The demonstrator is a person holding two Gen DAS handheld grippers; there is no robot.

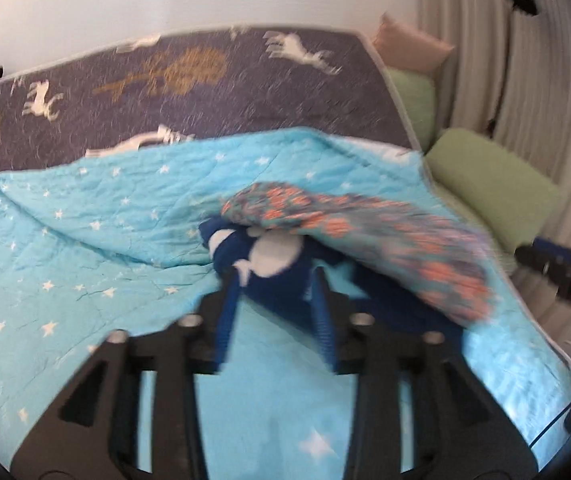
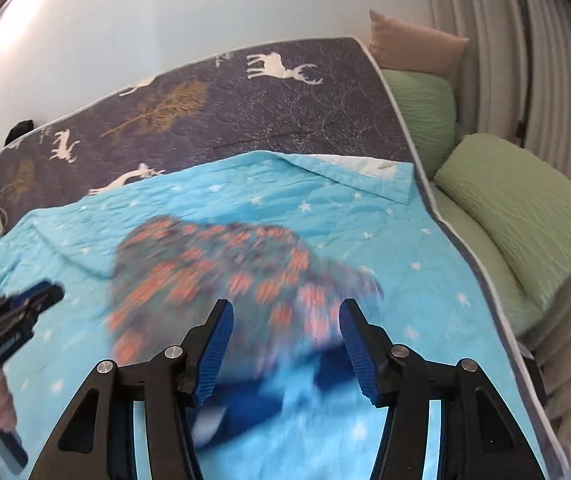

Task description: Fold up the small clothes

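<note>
A small garment with an orange-and-grey flower print (image 1: pixel 369 236) moves blurred above the light blue star quilt (image 1: pixel 85 224). Under it lies a navy garment with white patches (image 1: pixel 265 264). My left gripper (image 1: pixel 275 292) has its blue fingers around the navy garment, partly closed on it. My right gripper (image 2: pixel 285 340) is open and empty; the flower garment (image 2: pixel 213 276) is blurred just beyond its fingers and the navy garment (image 2: pixel 253 404) lies between them. The right gripper shows in the left wrist view (image 1: pixel 557 272), the left gripper in the right wrist view (image 2: pixel 21 316).
A dark deer-print mattress (image 2: pixel 245 104) leans against the wall behind the quilt. Green pillows (image 2: pixel 525 208) and a beige cushion (image 2: pixel 417 48) lie along the right by the curtain. The quilt's far right corner is folded back.
</note>
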